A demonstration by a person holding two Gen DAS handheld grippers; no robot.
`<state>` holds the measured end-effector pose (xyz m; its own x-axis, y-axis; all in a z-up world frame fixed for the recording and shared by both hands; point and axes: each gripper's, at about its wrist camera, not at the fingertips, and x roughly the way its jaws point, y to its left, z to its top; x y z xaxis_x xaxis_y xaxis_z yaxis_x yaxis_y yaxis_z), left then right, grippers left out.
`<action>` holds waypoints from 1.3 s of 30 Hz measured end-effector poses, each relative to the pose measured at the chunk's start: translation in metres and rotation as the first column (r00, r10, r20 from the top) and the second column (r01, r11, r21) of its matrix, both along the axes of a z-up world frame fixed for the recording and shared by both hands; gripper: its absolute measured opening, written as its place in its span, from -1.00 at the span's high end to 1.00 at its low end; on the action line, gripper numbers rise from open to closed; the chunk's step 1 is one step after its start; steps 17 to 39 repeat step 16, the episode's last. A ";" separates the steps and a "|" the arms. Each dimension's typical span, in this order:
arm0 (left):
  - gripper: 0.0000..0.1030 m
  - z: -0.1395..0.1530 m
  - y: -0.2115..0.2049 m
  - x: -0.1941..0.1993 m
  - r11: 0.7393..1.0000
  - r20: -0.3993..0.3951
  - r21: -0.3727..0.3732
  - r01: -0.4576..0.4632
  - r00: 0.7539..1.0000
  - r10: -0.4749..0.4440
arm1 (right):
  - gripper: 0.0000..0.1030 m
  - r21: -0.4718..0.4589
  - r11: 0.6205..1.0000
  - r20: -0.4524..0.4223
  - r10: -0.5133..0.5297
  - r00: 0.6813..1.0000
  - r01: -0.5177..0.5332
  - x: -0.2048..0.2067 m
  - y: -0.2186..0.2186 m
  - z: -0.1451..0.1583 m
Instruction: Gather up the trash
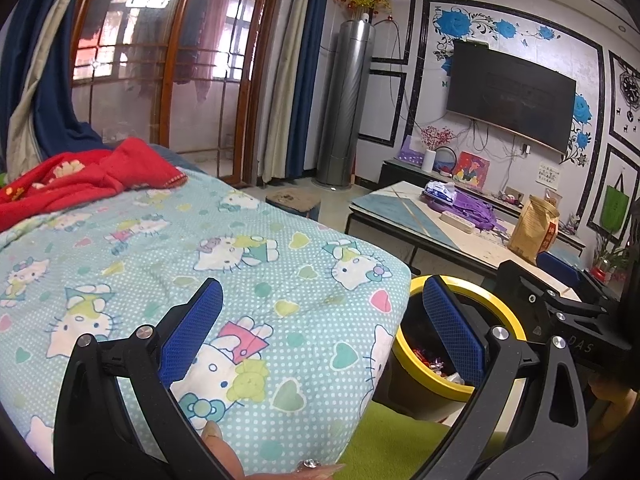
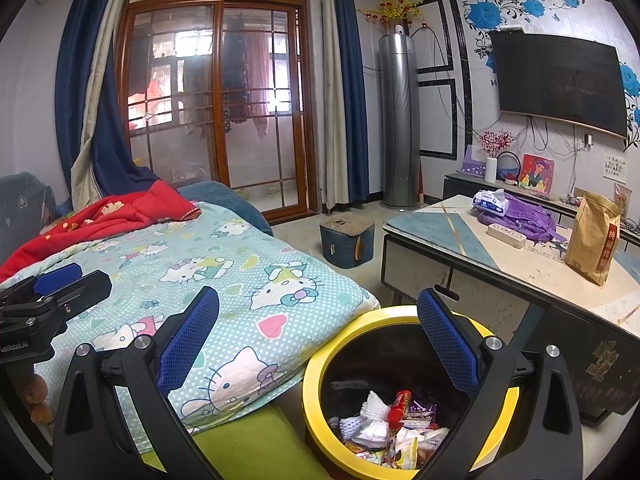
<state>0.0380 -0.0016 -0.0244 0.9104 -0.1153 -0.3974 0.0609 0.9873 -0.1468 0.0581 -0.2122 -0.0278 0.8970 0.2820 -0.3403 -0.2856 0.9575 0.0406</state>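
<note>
Two grippers w/ jaws apart, cartoon quilt (image 2: 224, 264), yellow-rimmed bin (image 2: 316, 364)

The quilt (image 2: 224, 280) is pale turquoise with small white dots, scattered hearts in pink, green and yellow, and white cartoon cats with bows. A red blanket (image 2: 112, 216) with white flower shapes lies at its far end. The trash bin (image 2: 320, 364) has a bright yellow rim and a black inside, filled with wrappers (image 2: 396, 428) in white, red, purple and yellow. Both tongs, left (image 1: 320, 332) and right (image 2: 318, 332), have black frames and blue mesh-textured pads (image 2: 188, 340). The counter (image 2: 520, 256) top is cream with a teal wedge and a thin gold line. The curtains (image 2: 352, 92) are navy and beige. The wall (image 2: 520, 12) carries blue flowers on black vines.
</note>
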 end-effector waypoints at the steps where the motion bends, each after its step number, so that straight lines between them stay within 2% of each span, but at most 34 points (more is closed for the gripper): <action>1: -0.79 -0.001 0.001 0.001 1.000 -0.003 -0.002 -0.001 1.000 0.001 | -0.88 0.002 1.000 -0.003 0.001 1.000 -0.001 0.001 0.001 0.000; 4: -0.79 -0.001 0.002 0.003 0.999 -0.016 0.018 -0.032 0.999 0.033 | -0.88 -0.003 1.000 -0.019 0.017 1.000 -0.018 0.006 0.005 -0.001; 7: -0.79 0.002 0.016 0.003 0.998 -0.018 -0.005 -0.058 0.998 0.058 | -0.88 -0.017 0.996 -0.064 0.082 0.995 -0.083 0.015 0.027 0.002; 10: -0.79 0.005 0.052 0.004 0.989 -0.059 -0.033 -0.143 0.988 0.141 | -0.88 0.019 0.982 -0.099 0.188 0.977 -0.187 0.021 0.073 0.011; 11: -0.79 0.006 0.076 0.003 0.978 -0.088 -0.029 -0.207 0.975 0.204 | -0.88 0.028 0.969 -0.121 0.247 0.961 -0.246 0.024 0.101 0.014; 12: -0.79 0.005 0.099 0.000 0.963 -0.114 -0.020 -0.267 0.958 0.263 | -0.88 0.031 0.954 -0.144 0.300 0.943 -0.299 0.026 0.129 0.016; 13: -0.79 0.004 0.133 -0.007 0.937 -0.140 -0.008 -0.350 0.928 0.345 | -0.88 0.045 0.939 -0.158 0.345 0.925 -0.342 0.026 0.150 0.017; 14: -0.79 0.002 0.159 -0.013 0.908 -0.155 0.009 -0.418 0.897 0.415 | -0.88 0.067 0.911 -0.186 0.411 0.892 -0.406 0.026 0.185 0.018; 16: -0.79 -0.003 0.226 -0.038 0.814 -0.188 0.040 -0.580 0.795 0.576 | -0.88 0.080 0.840 -0.262 0.538 0.802 -0.537 0.019 0.262 0.013; 39: -0.79 -0.003 0.226 -0.038 0.814 -0.188 0.040 -0.580 0.795 0.576 | -0.88 0.080 0.840 -0.262 0.538 0.802 -0.537 0.019 0.262 0.013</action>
